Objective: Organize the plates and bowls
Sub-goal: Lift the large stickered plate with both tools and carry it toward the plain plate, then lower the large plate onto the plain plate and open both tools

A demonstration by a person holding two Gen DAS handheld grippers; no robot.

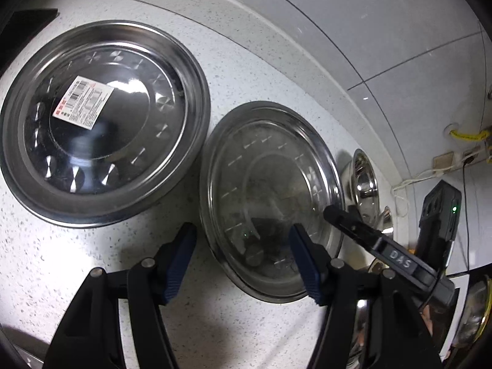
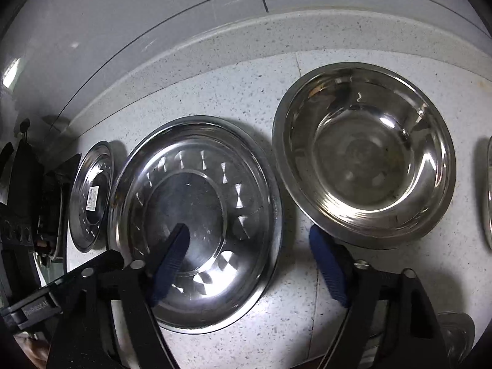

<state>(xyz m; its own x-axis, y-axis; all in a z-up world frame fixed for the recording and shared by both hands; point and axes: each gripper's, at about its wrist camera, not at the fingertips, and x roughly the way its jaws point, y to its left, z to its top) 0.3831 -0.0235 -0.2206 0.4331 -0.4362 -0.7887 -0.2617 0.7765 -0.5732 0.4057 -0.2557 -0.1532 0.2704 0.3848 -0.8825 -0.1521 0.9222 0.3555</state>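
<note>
Two steel plates lie side by side on the speckled counter. The labelled plate (image 1: 101, 123) is at the left; it also shows small in the right wrist view (image 2: 90, 196). The plain plate (image 1: 270, 200) is to its right and fills the middle of the right wrist view (image 2: 196, 221). A steel bowl (image 2: 366, 153) stands upright right of it, seen edge-on in the left wrist view (image 1: 364, 184). My left gripper (image 1: 243, 240) is open, straddling the plain plate's left rim. My right gripper (image 2: 249, 240) is open, straddling that plate's right rim. Both are empty.
The counter's raised back edge (image 2: 246, 37) and tiled wall run behind the dishes. Another steel rim (image 2: 489, 190) peeks in at the far right. Cables and a socket (image 1: 461, 153) sit by the wall. More steel ware (image 1: 473, 310) lies at the lower right.
</note>
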